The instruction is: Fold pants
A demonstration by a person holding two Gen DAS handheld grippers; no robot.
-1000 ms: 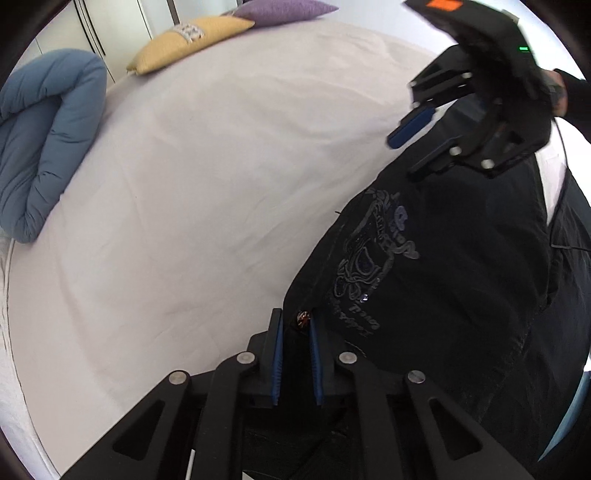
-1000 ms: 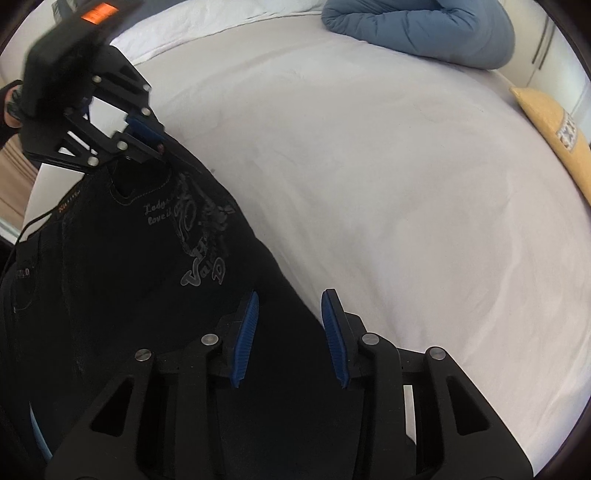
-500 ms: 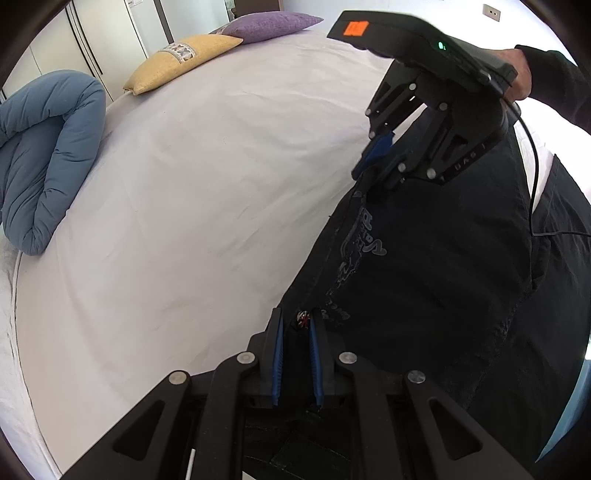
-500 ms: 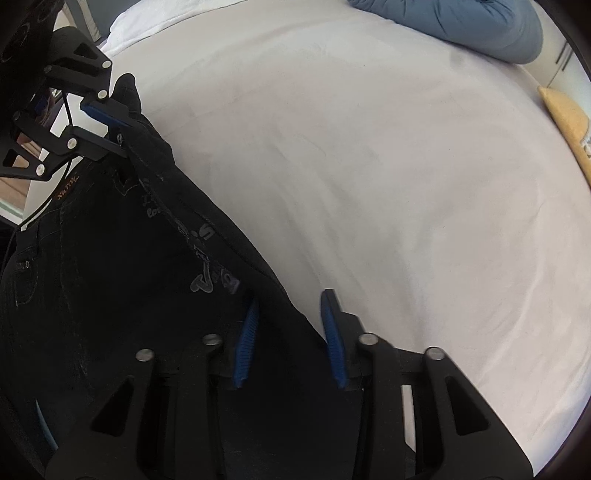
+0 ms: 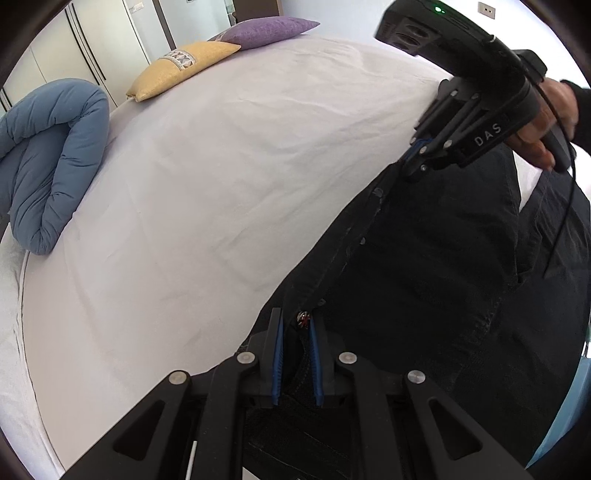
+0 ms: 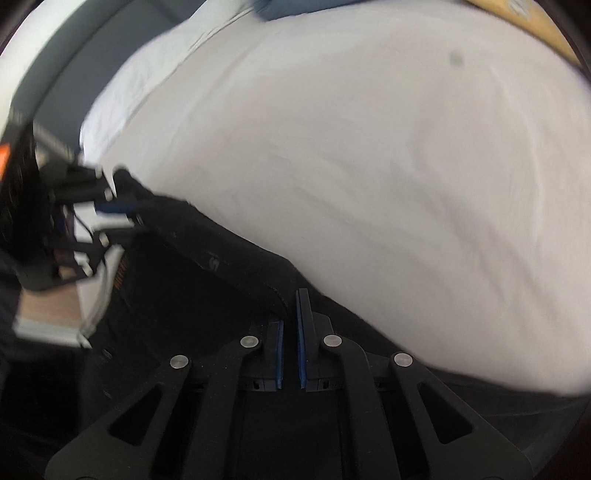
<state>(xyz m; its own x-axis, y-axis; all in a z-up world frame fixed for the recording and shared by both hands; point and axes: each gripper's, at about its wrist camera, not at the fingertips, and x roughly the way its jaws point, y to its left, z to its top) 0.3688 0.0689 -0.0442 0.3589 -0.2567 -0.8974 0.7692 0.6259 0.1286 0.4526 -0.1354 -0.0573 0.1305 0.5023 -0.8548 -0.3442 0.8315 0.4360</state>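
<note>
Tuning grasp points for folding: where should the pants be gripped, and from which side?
Grip the pants at the thick seamed edge, one gripper near each end, coming from the near bedside. That band lies taut and raised between the left gripper and right gripper, both pinching it now.

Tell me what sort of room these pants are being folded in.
Most likely a bedroom. The black pants hang over a wide bed with a white sheet, a yellow pillow and a purple pillow lie at its far end, and a rolled blue duvet sits beside wardrobe doors.
</note>
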